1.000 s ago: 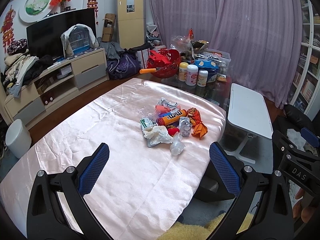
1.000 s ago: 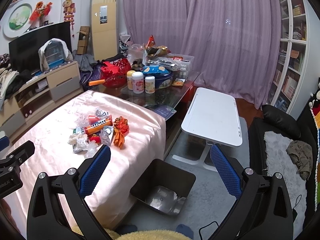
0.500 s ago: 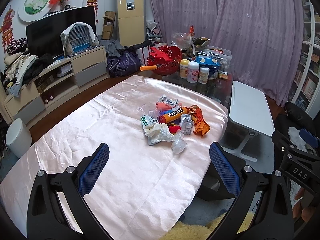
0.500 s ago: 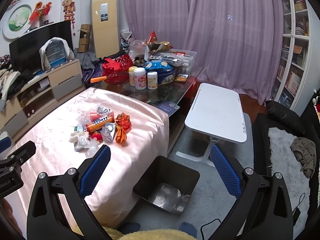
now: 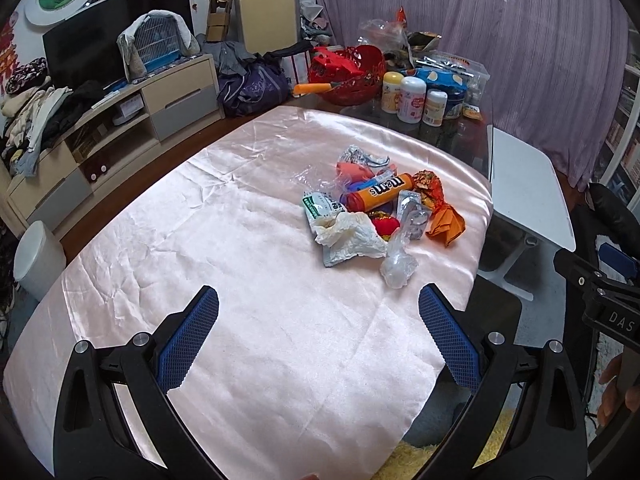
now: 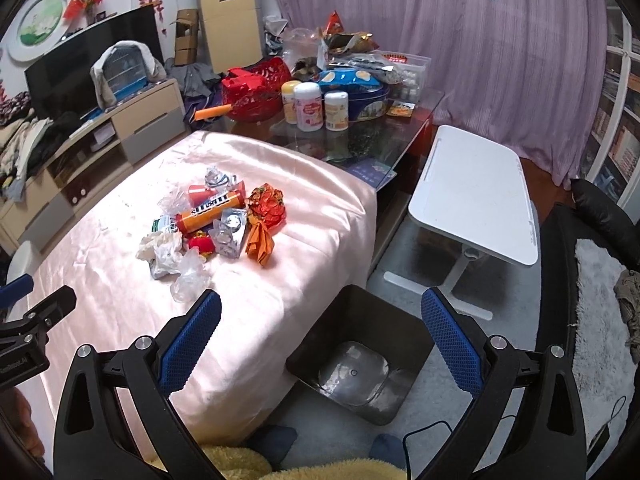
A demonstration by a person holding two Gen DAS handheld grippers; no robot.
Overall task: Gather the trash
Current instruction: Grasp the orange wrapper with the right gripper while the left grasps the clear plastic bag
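1. The left gripper (image 5: 318, 320) hovers over the near part of the desk (image 5: 168, 264), which is draped in pink satin. Its jaws are spread wide and hold nothing. It faces the trash pile (image 5: 380, 212) from a way off, with bare cloth between.

2. The trash lies in one loose heap toward the far right corner of the desk: a crumpled white tissue (image 5: 350, 236) nearest, a clear plastic wad (image 5: 396, 266) just beside it, then an orange candy tube (image 5: 380, 192), a blister pack (image 5: 412, 214) and orange foil wrappers (image 5: 440, 208).

3. Judging from this, the first pick is best taken from the near edge of the heap. The tissue or the plastic wad sits apart enough to pinch without dragging its neighbours. Both are soft and will squash, so the jaws should close well over the bulk, low to the cloth.

4. The satin looks slippery and creased; a scraping grasp could bunch it and scatter the pile.

5. The right gripper (image 6: 320, 332) is likewise gaping and empty, poised above the desk's right edge.

6. The black bin (image 6: 360, 360) stands on the floor right beside that edge, open and seemingly empty.

7. Farther right, the white side table (image 6: 476, 184) stands near the bin but clear of the drop path. The bottles (image 6: 312, 106) and red basket (image 6: 256, 88) sit well behind the trash.
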